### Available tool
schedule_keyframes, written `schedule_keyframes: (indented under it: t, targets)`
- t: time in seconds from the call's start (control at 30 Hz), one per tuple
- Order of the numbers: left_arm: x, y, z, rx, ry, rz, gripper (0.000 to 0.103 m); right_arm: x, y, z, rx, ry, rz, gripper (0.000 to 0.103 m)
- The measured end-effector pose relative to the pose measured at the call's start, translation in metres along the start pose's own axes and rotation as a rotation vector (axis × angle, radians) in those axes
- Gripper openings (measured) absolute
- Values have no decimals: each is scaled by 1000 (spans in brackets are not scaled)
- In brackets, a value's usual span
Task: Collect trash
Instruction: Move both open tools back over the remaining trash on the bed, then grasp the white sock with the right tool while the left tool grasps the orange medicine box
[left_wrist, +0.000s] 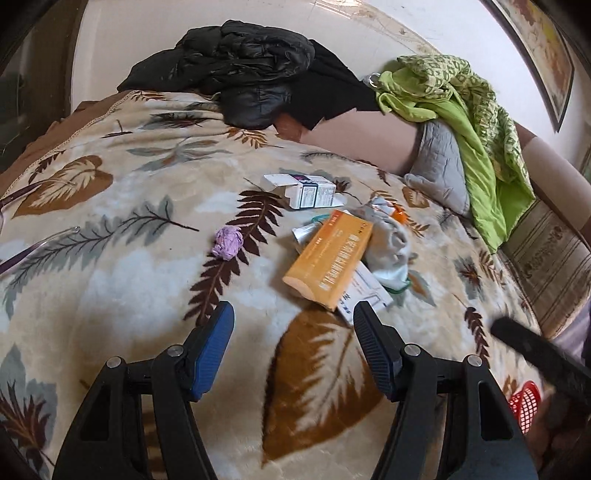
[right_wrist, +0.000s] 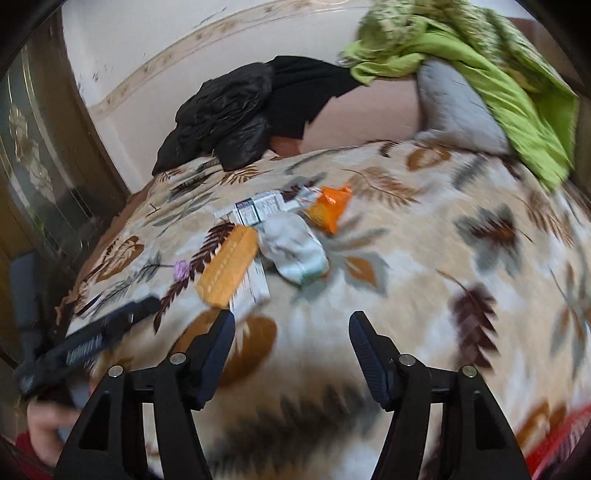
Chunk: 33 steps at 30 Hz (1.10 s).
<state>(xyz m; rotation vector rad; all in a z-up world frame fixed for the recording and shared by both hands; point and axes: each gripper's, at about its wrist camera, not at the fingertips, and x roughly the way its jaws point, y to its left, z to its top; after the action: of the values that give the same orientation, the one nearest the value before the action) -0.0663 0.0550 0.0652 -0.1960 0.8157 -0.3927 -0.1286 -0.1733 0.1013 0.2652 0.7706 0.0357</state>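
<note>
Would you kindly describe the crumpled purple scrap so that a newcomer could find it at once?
Start from the leaf-patterned blanket covering the bed, and find the heap of boxes and wrappers near its middle. The long orange box lies there; the purple paper ball sits alone to its left in the left wrist view, on a dark fern print. It is the only purple, crumpled piece.

My right wrist view is smeared, so the print on the orange box (right_wrist: 227, 269) is unreadable. The red basket (left_wrist: 524, 406) is cut off behind the right tool (left_wrist: 543, 354).

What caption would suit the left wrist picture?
Open left hand-held gripper above a leaf-print blanket strewn with an orange box and purple paper wad.
</note>
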Motion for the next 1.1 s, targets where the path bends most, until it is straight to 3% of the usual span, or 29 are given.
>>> schedule_keyframes:
  t: [0.17,0.3,0.4,0.47,0.6,0.73,0.9,1.1]
  targets:
    - [13,1,7,13,6,11,66,60,11,38,-31,8,-24,71]
    - [24,2,14,17,17,20,66,100,4,47,-28,10,-33,71]
    - [32,-2,19,30,24,16,66,111,-9,45,1,37,9,23]
    - [38,-9,22,58,27,10,66,104,-13,46,-3,21,14,18]
    - [51,-29,25,116,29,5,67,76,-18,51,37,-49,24,16]
    - [75,-44,27,163,60,52,70,57,-29,46,106,-73,25,16]
    - [105,-35,29,113,127,65,70,46,-35,38,143,-70,41,16]
    - [109,-25,31,48,111,27,61,33,-27,28,121,-78,43,16]
